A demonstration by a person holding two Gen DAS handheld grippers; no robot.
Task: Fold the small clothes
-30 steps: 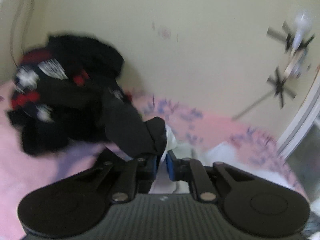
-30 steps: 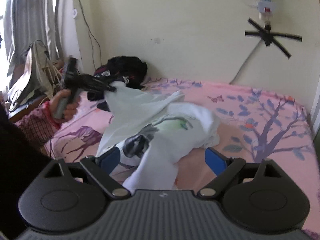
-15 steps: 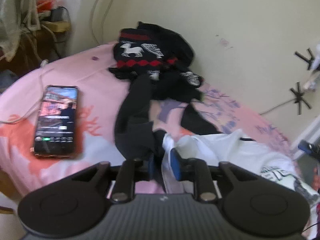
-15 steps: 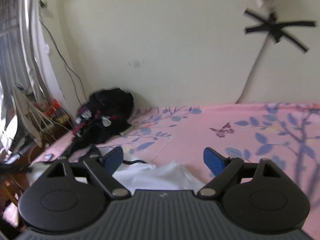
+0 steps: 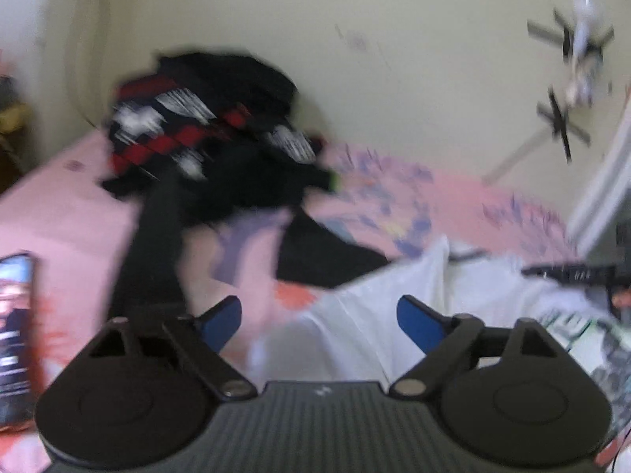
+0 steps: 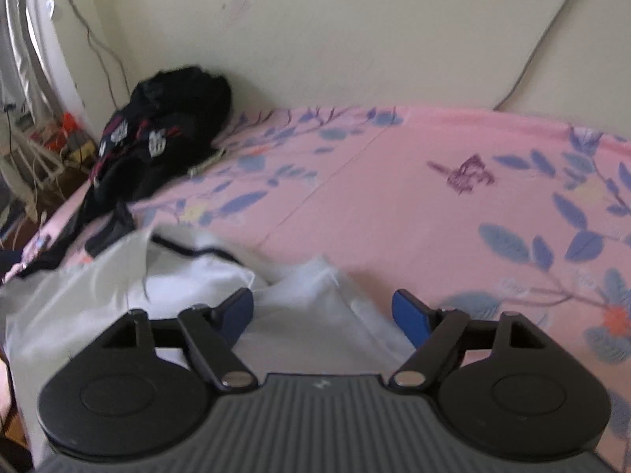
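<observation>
A white printed shirt (image 5: 394, 315) lies rumpled on the pink floral bedsheet (image 5: 71, 216). My left gripper (image 5: 319, 321) hovers over the shirt's left edge; its jaws are opening and the blue pads press on nothing. In the right wrist view the same white shirt (image 6: 177, 287) spreads across the lower left. My right gripper (image 6: 323, 311) hangs over a raised white fold, its jaws closing, with the pads apart from the cloth. A black garment (image 5: 157, 236) trails down from the dark pile towards the left gripper.
A heap of black, red and white clothes (image 5: 209, 126) sits at the bed's far corner by the wall, also seen as dark clothes (image 6: 165, 130). A phone (image 5: 14, 339) with a lit screen lies at the left edge. Cables and clutter (image 6: 51, 146) stand beside the bed.
My left gripper was shut on black and white cloth; it has let go and its jaws stand wide. The right gripper swung down over the shirt and its jaws narrowed.
</observation>
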